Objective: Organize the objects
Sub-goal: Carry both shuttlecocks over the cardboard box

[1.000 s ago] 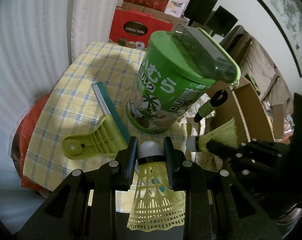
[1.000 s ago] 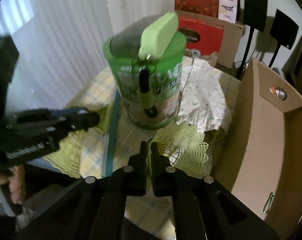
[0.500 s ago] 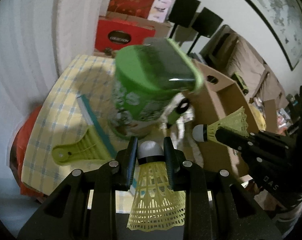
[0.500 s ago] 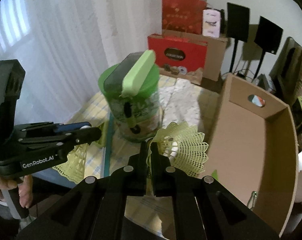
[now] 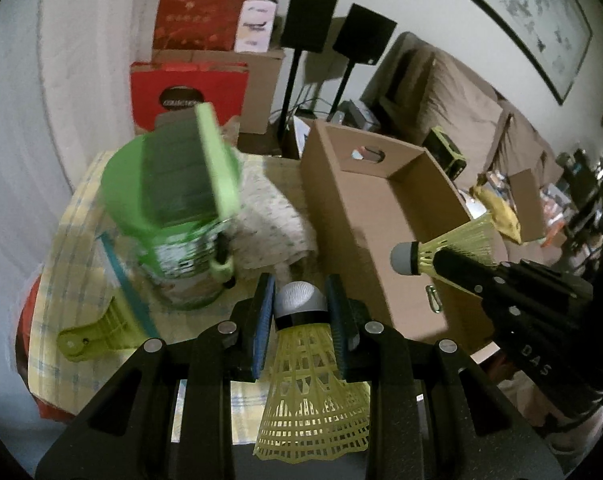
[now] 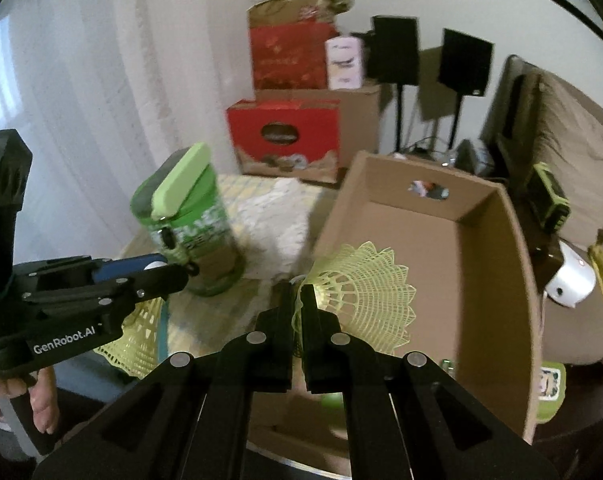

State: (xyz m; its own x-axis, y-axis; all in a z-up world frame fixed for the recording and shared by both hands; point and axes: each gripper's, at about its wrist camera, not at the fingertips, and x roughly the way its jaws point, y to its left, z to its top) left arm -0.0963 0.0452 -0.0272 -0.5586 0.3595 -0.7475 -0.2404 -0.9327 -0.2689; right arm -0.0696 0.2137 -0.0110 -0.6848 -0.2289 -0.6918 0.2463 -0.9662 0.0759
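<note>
I have a yellow shuttlecock [image 5: 301, 344] clamped by its cork in my left hand-held gripper [image 5: 301, 312], skirt trailing toward the camera. My right hand-held gripper [image 6: 297, 300] is pinched tight on the skirt rim of a second shuttlecock [image 6: 365, 296], which hangs over the near wall of the open cardboard box [image 6: 497, 280]. Left of the box, on the checked cloth covering the bench [image 5: 61, 240], stands a green canister [image 5: 173, 208], blurred, so I cannot read its label. A green clip [image 5: 97, 336] and a teal strip [image 5: 127, 288] lie beside it. A crumpled white cloth [image 5: 269, 216] sits between canister and box. The box floor is mostly hidden by my gripper.
</note>
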